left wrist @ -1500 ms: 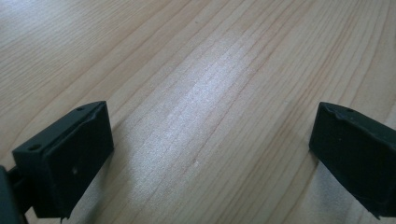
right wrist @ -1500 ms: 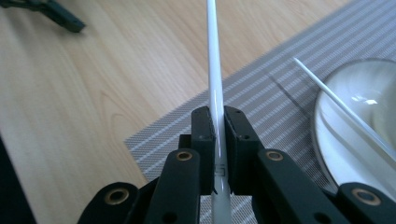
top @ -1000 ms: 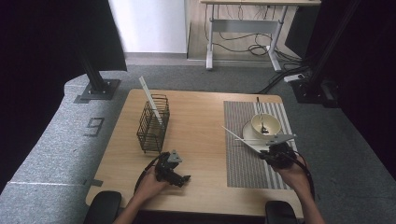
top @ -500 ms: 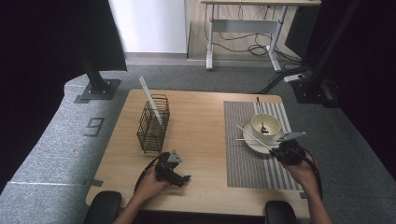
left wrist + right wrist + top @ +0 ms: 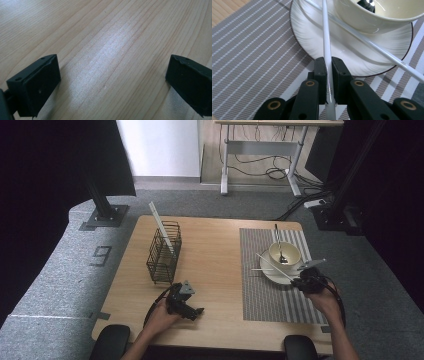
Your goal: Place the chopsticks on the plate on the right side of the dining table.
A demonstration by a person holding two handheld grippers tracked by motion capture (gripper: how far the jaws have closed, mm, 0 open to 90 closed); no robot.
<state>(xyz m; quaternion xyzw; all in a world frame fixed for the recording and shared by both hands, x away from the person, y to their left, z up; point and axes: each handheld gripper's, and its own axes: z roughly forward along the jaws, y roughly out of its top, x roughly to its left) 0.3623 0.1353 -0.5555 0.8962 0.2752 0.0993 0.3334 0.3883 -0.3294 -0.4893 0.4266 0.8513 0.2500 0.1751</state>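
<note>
My right gripper point(image 5: 301, 282) point(image 5: 329, 68) is shut on a thin white stick point(image 5: 275, 266) point(image 5: 326, 42) that slants up and to the left over the white plate point(image 5: 272, 276) point(image 5: 312, 37). A second white stick point(image 5: 261, 269) point(image 5: 377, 48) lies across the plate beside the cream bowl point(image 5: 285, 253) point(image 5: 372, 17), which holds a spoon point(image 5: 278, 242). My left gripper point(image 5: 198, 311) point(image 5: 112, 82) rests low over the bare wooden table point(image 5: 105, 37) at the front left, its jaws wide open with nothing between them.
A black wire basket point(image 5: 164, 252) stands on the table's left half with one white stick point(image 5: 161, 225) leaning in it. The plate and bowl sit on a striped grey placemat point(image 5: 265, 295) point(image 5: 249, 57) on the right half. A desk point(image 5: 260, 140) stands beyond the table.
My right gripper has carried its stick to the right and lower, so the stick's far end now lies over the plate. The left gripper has stayed put.
</note>
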